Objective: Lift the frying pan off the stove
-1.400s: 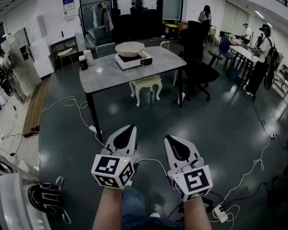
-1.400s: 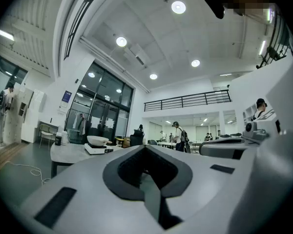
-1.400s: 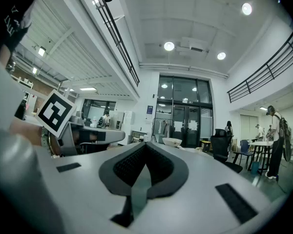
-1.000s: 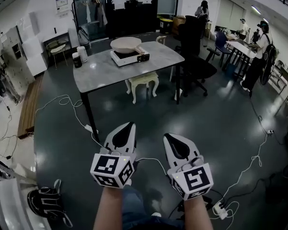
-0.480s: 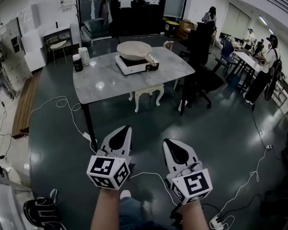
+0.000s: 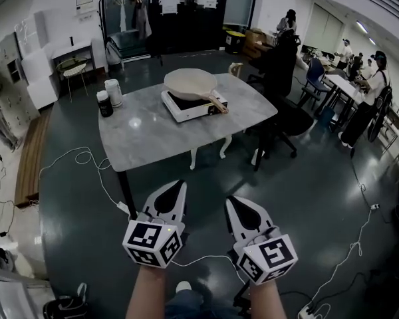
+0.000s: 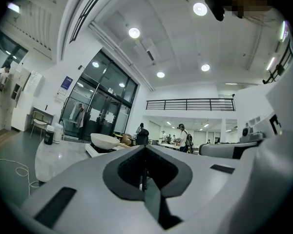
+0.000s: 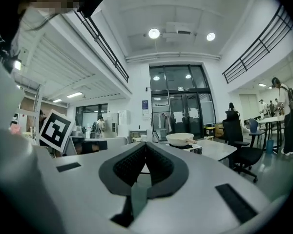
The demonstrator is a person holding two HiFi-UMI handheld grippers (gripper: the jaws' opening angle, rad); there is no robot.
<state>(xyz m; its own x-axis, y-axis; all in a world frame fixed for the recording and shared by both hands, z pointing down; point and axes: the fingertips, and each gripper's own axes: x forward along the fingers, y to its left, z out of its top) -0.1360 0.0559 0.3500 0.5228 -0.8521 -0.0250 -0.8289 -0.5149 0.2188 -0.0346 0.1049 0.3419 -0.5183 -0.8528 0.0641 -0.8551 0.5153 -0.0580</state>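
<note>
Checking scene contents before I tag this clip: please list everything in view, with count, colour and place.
frying pan: one, cream with a tan handle, on the stove
stove: one, white with a dark top, far half of the table
table: one, grey marbled top, mid-room
jar: one, dark, table's far left corner
white container: one, white, beside the jar
office chair: one, black, right of the table
stool: one, white, under the table, mostly hidden
cables: several, white, on the dark floor
people: several, far right by desks
left hand-held gripper: one, white, shut, empty
right hand-held gripper: one, white, shut, empty
</note>
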